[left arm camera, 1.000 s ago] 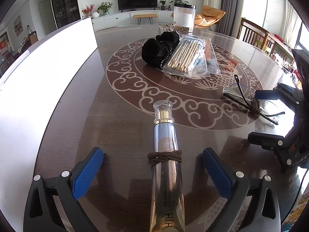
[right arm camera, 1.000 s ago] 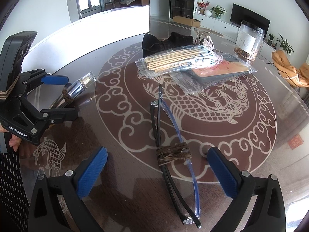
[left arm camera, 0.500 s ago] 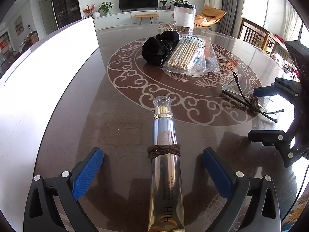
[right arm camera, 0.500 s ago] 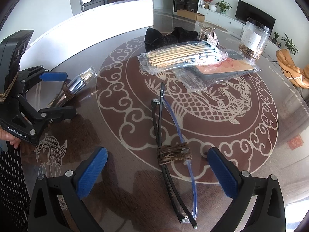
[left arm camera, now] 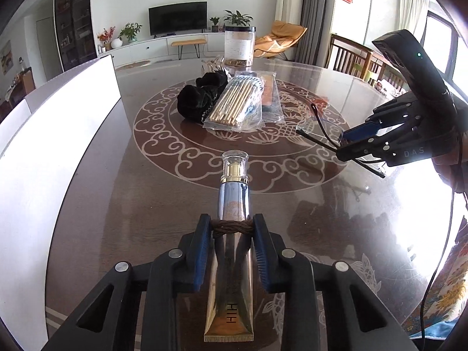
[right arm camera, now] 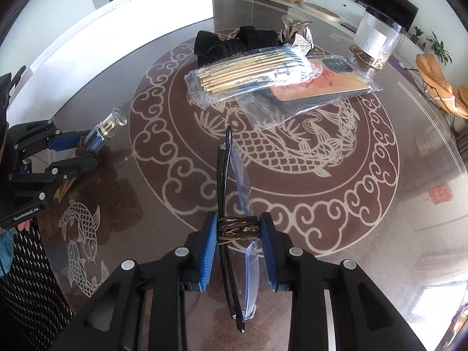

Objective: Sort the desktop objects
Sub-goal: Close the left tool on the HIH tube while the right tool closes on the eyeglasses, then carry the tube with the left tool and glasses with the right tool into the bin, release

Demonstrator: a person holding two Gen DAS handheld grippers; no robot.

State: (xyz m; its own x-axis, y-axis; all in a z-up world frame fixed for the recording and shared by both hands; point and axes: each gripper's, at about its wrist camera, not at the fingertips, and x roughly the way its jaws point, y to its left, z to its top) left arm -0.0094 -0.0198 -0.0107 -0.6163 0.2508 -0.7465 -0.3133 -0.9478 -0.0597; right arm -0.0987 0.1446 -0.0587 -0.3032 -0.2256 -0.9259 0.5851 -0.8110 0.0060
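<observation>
A silver and gold cosmetic tube (left arm camera: pixel 234 199) with a clear cap and a brown cord round its middle lies between the blue pads of my left gripper (left arm camera: pixel 232 225). The jaws are closing and the pads press on the cord-wrapped part. The tube is lifted off the dark table (left arm camera: pixel 131 204), seen from the right wrist too as tube (right arm camera: pixel 108 125) in the left gripper (right arm camera: pixel 79 152). My right gripper (right arm camera: pixel 238 222) is closing on folded black glasses (right arm camera: pixel 223 169), also cord-wrapped, and its pads touch them. From the left wrist the right gripper (left arm camera: pixel 351 143) carries the glasses (left arm camera: pixel 318 122) above the table.
At the table's centre lie a bag of bamboo sticks (right arm camera: pixel 251 70), a bagged phone case (right arm camera: pixel 321 84), a black cloth (right arm camera: pixel 228 44) and a hair claw (right arm camera: pixel 295 29). A clear jar (right arm camera: pixel 377 38) stands behind. A white panel (left arm camera: pixel 58 146) runs along the left edge.
Both grippers went from wide open to closed, the left on the tube, the right on the glasses. Both have risen, lifting their objects off the table.
</observation>
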